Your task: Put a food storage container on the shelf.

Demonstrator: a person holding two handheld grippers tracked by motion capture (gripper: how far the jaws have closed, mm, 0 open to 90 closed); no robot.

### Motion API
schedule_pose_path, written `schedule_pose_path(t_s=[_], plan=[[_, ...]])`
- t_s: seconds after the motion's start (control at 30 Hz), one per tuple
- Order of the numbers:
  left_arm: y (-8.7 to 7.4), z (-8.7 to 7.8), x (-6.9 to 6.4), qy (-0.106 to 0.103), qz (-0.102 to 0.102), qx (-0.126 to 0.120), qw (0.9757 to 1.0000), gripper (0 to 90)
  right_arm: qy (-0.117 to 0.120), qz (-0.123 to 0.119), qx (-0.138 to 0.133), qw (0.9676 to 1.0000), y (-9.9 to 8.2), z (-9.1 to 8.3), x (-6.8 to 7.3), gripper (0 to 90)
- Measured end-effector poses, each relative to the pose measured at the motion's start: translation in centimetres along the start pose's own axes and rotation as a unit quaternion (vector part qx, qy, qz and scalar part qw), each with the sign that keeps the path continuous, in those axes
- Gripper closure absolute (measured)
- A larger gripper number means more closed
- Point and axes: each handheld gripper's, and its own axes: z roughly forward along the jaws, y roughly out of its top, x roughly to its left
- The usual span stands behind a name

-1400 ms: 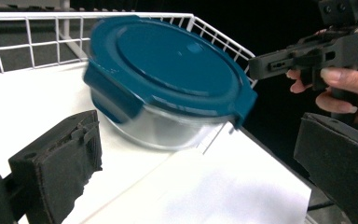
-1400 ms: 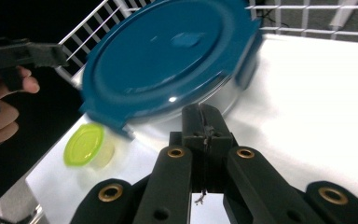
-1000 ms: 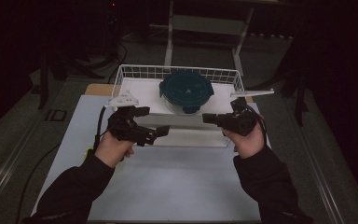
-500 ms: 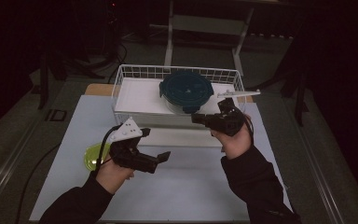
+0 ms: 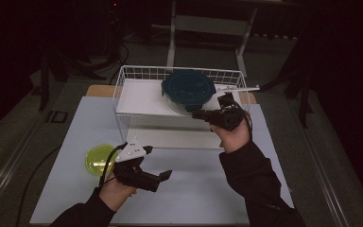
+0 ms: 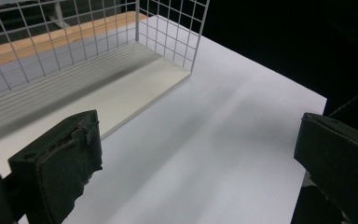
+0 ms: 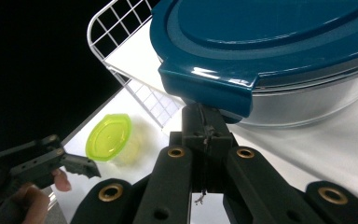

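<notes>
Pulling our left gripper (image 5: 163,176) back to 7 o'clock, wide open and empty, we press our shut right gripper (image 5: 199,114) under the blue lid (image 5: 188,89).

Room dark, only the surface (image 5: 208,189) lit | wire basket (image 6: 168,28) casts soft shadow | glare spot on teal lid (image 7: 205,72) | near jaws blurred, slightly grainy

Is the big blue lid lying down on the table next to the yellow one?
No, the blue lid sits on a clear bowl up on the wire rack's shelf, while the yellow lid lies on the table.
</notes>
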Motion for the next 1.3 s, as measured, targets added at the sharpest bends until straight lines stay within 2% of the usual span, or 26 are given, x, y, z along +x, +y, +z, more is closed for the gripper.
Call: schedule_pose_path(t_s=[0.13, 0.2, 0.37, 0.43, 0.5, 0.6, 0.67, 0.73, 0.77, 0.8, 0.87, 0.9, 0.93, 0.97, 1.0, 1.03, 1.07, 1.13, 1.17, 1.2, 1.3], plan=[[-0.2, 0.0, 0.0, 0.004, -0.002, -0.004, 1.0000, 0.3, -0.004, 0.005, -0.002, 1.0000, 0.5, 0.4, -0.3, 90.0], [-0.4, 0.2, -0.1, 0.008, 0.005, 0.002, 1.0000, 0.3, -0.003, 0.008, -0.003, 1.0000, 0.7, 0.6, -0.5, 90.0], [-0.8, 0.3, -0.3, 0.000, 0.005, 0.003, 1.0000, 0.3, -0.007, 0.012, -0.004, 0.9999, 1.1, 1.0, -0.7, 90.0], [-0.8, 0.4, -0.4, 0.002, 0.007, 0.008, 0.9999, 0.3, -0.001, 0.015, -0.001, 0.9999, 1.3, 1.2, -0.8, 90.0], [-0.9, 0.4, -0.6, 0.001, 0.012, 0.006, 0.9999, 0.3, -0.004, 0.010, 0.000, 0.9999, 1.3, 1.3, -0.6, 89.9], [-0.9, 0.4, -1.0, 0.002, 0.030, 0.005, 0.9995, 0.3, 0.002, 0.009, -0.003, 0.9999, 1.0, 1.3, -0.5, 89.5], [-1.0, 0.4, -1.2, -0.004, 0.031, 0.000, 0.9995, 0.4, 0.003, 0.009, -0.003, 1.0000, 0.9, 1.2, -0.4, 88.3], [-1.0, 0.4, -1.2, -0.018, 0.033, 0.000, 0.9993, 0.4, 0.002, 0.002, -0.005, 1.0000, 0.5, 0.9, -0.2, 82.4], [-1.0, 0.4, -1.2, -0.024, 0.035, 0.000, 0.9991, 0.4, 0.002, 0.002, -0.005, 1.0000, 0.5, 0.9, -0.2, 82.4], [-1.0, 0.4, -1.1, -0.025, 0.036, 0.002, 0.9990, 0.4, 0.000, -0.002, -0.006, 1.0000, 0.3, 0.8, -0.1, 79.8], [-1.1, 0.2, -1.1, -0.019, 0.036, 0.005, 0.9992, 0.4, 0.004, -0.013, -0.008, 0.9999, -0.4, 0.3, 0.2, 68.4], [-1.1, 0.2, -1.1, -0.019, 0.036, 0.005, 0.9992, 0.4, 0.004, -0.013, -0.008, 0.9999, -0.4, 0.3, 0.2, 68.4], [-1.1, 0.0, -1.1, -0.024, 0.032, 0.001, 0.9992, 0.4, 0.000, -0.021, -0.014, 0.9997, -1.0, -0.2, 0.4, 58.6], [-1.1, 0.0, -1.1, -0.024, 0.032, 0.001, 0.9992, 0.4, 0.000, -0.021, -0.014, 0.9997, -1.0, -0.2, 0.4, 58.6], [-1.1, -0.1, -1.1, -0.029, 0.027, 0.000, 0.9992, 0.4, 0.003, -0.023, -0.017, 0.9996, -1.6, -0.5, 0.4, 51.3], [-1.1, -0.3, -1.0, -0.035, 0.020, -0.002, 0.9992, 0.4, 0.003, -0.023, -0.017, 0.9996, -1.6, -0.5, 0.4, 51.3], [-1.0, -0.4, -1.0, -0.040, 0.018, -0.004, 0.9990, 0.4, 0.003, -0.026, -0.018, 0.9995, -1.9, -0.7, 0.5, 46.1], [-0.9, -0.7, -0.9, -0.056, 0.010, -0.017, 0.9983, 0.4, 0.007, -0.037, -0.023, 0.9990, -2.8, -1.0, 0.8, 32.2], [-0.9, -0.7, -0.9, -0.056, 0.010, -0.017, 0.9983, 0.4, 0.007, -0.037, -0.023, 0.9990, -2.8, -1.0, 0.8, 32.2], [-0.9, -0.9, -0.9, -0.059, 0.010, -0.018, 0.9980, 0.4, 0.014, -0.051, -0.024, 0.9983, -3.5, -1.3, 1.2, 22.2], [-0.8, -1.2, -0.9, -0.064, 0.018, -0.012, 0.9978, 0.4, 0.024, -0.060, -0.028, 0.9975, -4.1, -1.6, 1.4, 17.0]])
